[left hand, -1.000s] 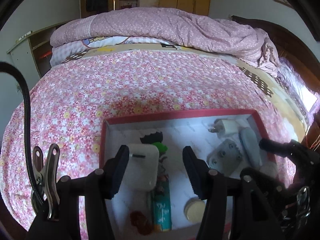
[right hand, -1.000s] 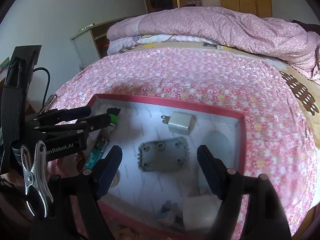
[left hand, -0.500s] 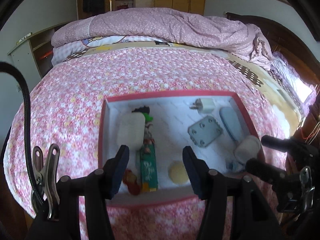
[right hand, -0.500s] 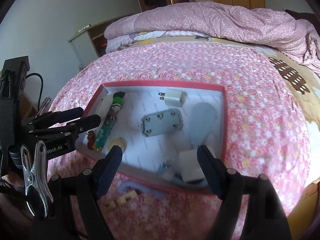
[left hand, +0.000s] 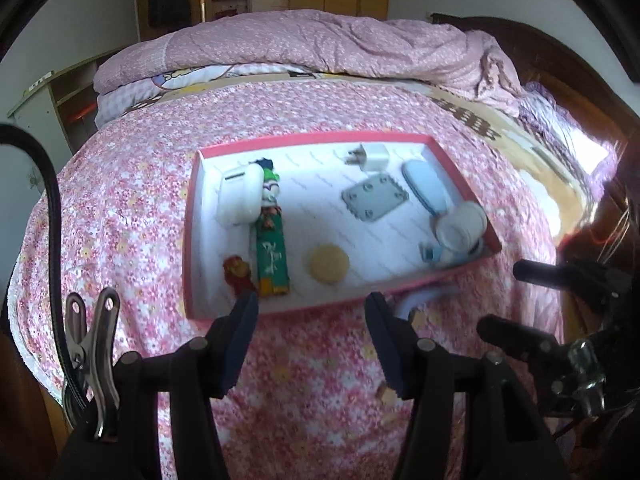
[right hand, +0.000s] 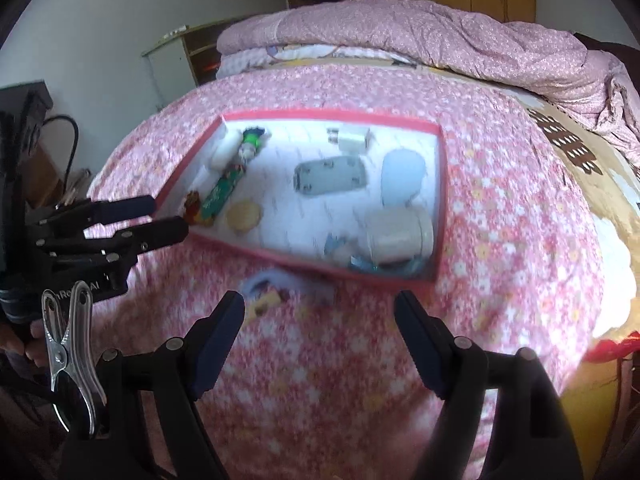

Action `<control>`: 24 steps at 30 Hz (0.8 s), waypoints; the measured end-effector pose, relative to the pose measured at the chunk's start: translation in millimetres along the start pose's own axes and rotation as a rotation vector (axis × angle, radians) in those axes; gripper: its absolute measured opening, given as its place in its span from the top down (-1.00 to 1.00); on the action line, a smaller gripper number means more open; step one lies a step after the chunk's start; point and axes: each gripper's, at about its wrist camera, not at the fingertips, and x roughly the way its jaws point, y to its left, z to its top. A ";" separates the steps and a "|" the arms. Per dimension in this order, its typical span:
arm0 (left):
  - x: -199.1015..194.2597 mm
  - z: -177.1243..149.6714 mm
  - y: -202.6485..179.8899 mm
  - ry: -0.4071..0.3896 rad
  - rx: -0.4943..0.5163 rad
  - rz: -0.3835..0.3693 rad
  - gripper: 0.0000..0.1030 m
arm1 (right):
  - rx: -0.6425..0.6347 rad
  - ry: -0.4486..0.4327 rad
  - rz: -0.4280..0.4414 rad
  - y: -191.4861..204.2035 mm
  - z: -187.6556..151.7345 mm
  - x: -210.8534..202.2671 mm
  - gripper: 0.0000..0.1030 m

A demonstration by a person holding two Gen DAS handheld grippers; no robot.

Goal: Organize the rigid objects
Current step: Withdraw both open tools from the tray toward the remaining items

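A red-rimmed tray (left hand: 192, 216) with a white floor is seen lying on the flowered bedspread (left hand: 120, 200), ahead of both sets of jaws. Its long axis runs across the left wrist view. Inside, a green-clad doll (left hand: 271, 236) is laid lengthwise, head toward the far rim, beside a white case (left hand: 239, 199). A round yellow disc (left hand: 327, 263), a grey plate with holes (left hand: 375, 201), a white plug adapter (left hand: 374, 156), a pale blue oval (left hand: 425, 188) and a white roll (left hand: 460, 226) are also held.

Small loose pieces (right hand: 266, 300) on the spread, just ahead of the right gripper (right hand: 320, 320), are shown clearly only in the right wrist view, though blurred. The left gripper (left hand: 310, 316) is seen spread apart and empty; the right likewise is parted, nothing between.
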 end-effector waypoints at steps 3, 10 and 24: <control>0.3 -6.5 -2.3 0.010 0.001 -0.007 -0.14 | 0.005 0.024 -0.002 0.0 -10.9 0.2 -0.53; 12.3 -22.6 -9.5 0.078 -0.002 -0.032 -0.14 | 0.012 0.082 -0.041 -7.3 -28.3 1.0 -0.54; 28.7 -41.3 -56.4 0.144 0.087 -0.027 -0.14 | 0.043 0.103 -0.035 -22.4 -62.2 2.0 -0.54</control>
